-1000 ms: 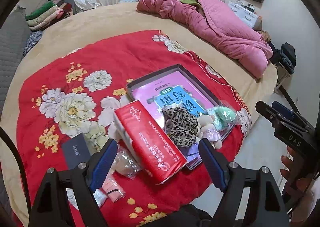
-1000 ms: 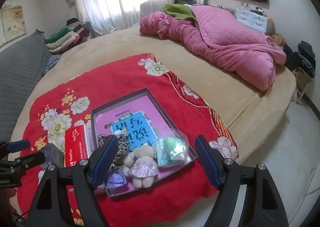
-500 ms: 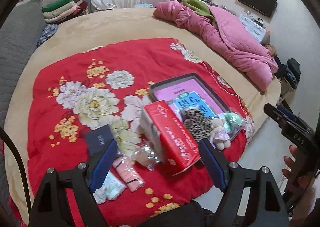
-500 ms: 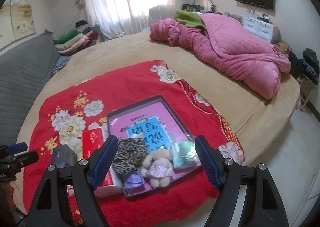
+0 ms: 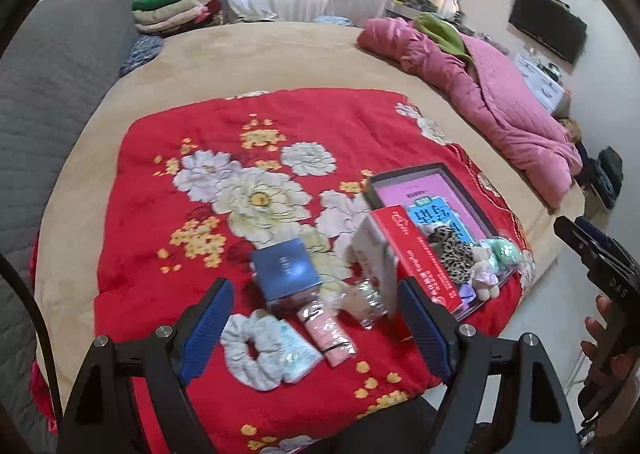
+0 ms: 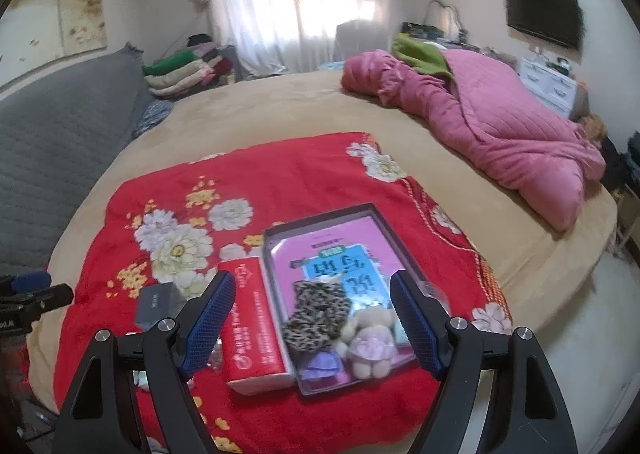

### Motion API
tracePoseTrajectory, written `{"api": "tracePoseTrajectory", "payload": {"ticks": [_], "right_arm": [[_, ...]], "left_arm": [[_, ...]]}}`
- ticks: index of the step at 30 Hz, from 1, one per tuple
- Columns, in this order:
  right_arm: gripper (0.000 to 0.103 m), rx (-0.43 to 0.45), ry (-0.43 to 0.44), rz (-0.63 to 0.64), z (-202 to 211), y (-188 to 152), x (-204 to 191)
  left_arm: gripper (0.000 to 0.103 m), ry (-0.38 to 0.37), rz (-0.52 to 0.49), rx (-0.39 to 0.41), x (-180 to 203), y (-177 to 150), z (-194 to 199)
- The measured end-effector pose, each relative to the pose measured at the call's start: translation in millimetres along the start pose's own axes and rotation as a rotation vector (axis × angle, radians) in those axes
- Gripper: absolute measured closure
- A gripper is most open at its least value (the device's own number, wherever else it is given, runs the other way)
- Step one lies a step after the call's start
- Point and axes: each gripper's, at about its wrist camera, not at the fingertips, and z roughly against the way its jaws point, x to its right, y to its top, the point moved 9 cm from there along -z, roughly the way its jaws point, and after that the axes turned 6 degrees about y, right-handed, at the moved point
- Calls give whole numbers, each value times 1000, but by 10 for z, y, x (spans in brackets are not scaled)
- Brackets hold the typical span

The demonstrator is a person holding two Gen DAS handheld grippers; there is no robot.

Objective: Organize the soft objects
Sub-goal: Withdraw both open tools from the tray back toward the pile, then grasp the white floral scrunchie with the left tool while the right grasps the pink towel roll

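Observation:
A dark tray (image 6: 276,232) on the red floral blanket (image 5: 200,126) holds a pink book, a leopard scrunchie (image 6: 316,312), a small plush bear (image 6: 370,342), a purple scrunchie (image 6: 320,364) and a green soft item (image 5: 502,250). A white scrunchie (image 5: 250,350), a pink hair-tie pack (image 5: 328,330) and a clear bag (image 5: 362,300) lie left of a red tissue pack (image 5: 416,258). My left gripper (image 5: 316,332) is open above the loose items. My right gripper (image 6: 310,328) is open above the tray.
A dark blue box (image 5: 286,270) sits beside the tissue pack. A pink quilt (image 6: 480,118) lies at the far right of the round bed. Folded clothes (image 6: 184,70) are stacked at the back. The bed edge drops to the floor on the right.
Both grippers pulled back and swung left. The left view now shows the white scrunchie and pink pack between its fingers. Nothing was picked up.

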Motion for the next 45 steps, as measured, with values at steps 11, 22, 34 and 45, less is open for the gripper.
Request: {"api": "tracePoseTrajectory", "payload": {"ticks": [11,22,34,45], "right_arm": [[23,-2,81,96,-31,-38,-658],[23,-28,140,155,-133,-179,-1114],[22,-100,177,210,-378,-438,-1412],[22,-244,224,255,-807,-1009,-1623]], "left_arm": [[20,30,82,-15,-477,-222,44],[20,49,121,-56,-740,-505,-79],[20,61,147,-72,-894,-703,-195],[20,60,188,-155,-1014,-1004,-625]]}}
